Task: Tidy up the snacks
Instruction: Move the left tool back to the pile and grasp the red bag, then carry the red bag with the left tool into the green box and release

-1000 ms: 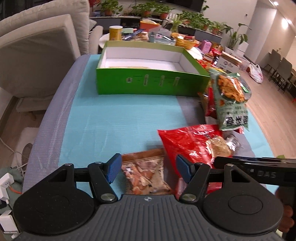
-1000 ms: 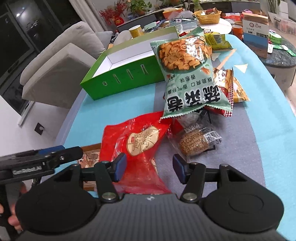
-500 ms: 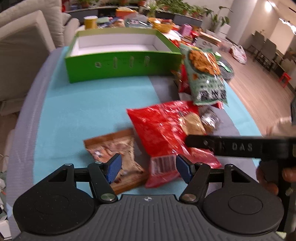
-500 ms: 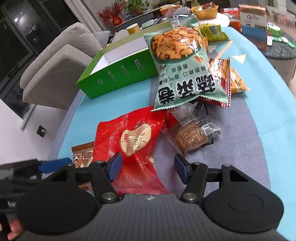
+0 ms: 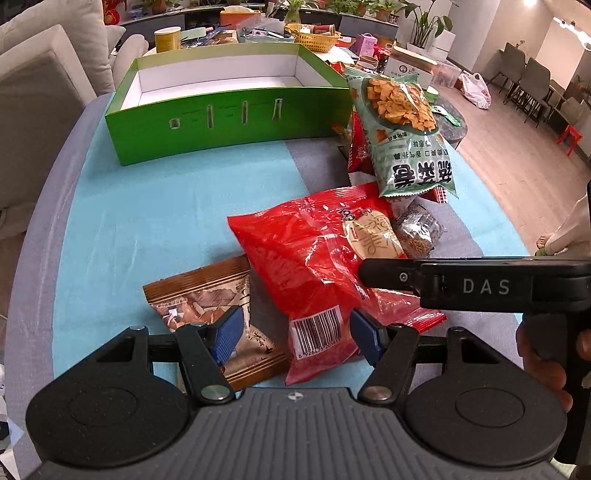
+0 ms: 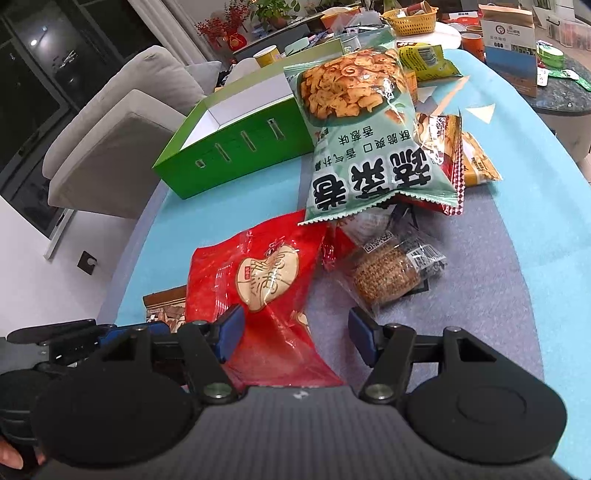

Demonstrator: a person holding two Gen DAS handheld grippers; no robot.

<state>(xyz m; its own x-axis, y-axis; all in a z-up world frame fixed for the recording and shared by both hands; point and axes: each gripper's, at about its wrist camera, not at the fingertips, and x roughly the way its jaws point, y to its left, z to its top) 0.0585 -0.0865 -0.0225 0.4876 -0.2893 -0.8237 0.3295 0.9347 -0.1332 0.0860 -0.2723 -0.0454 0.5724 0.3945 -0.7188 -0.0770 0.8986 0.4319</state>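
Observation:
An empty green box (image 5: 229, 110) (image 6: 236, 147) stands at the far side of the table. A red snack bag (image 5: 314, 254) (image 6: 258, 291) lies in the middle, a brown packet (image 5: 207, 299) (image 6: 164, 308) to its left. A green chip bag (image 5: 402, 133) (image 6: 362, 133) leans over a clear-wrapped round cake (image 5: 417, 229) (image 6: 388, 273). My left gripper (image 5: 295, 332) is open just above the red bag's barcode end and the brown packet. My right gripper (image 6: 295, 328) is open over the red bag's near end; its body shows in the left wrist view (image 5: 480, 284).
A teal and grey cloth (image 5: 147, 214) covers the table. More packets (image 6: 476, 162) lie behind the green bag. A grey sofa (image 6: 110, 147) stands left of the table. A cluttered side table with a basket (image 5: 314, 35) and a paper bag (image 6: 509, 40) lies beyond.
The left gripper has drawn back and swung right, so the red bag and brown packet show more fully. The right gripper edged forward over the red bag. Both stayed open.

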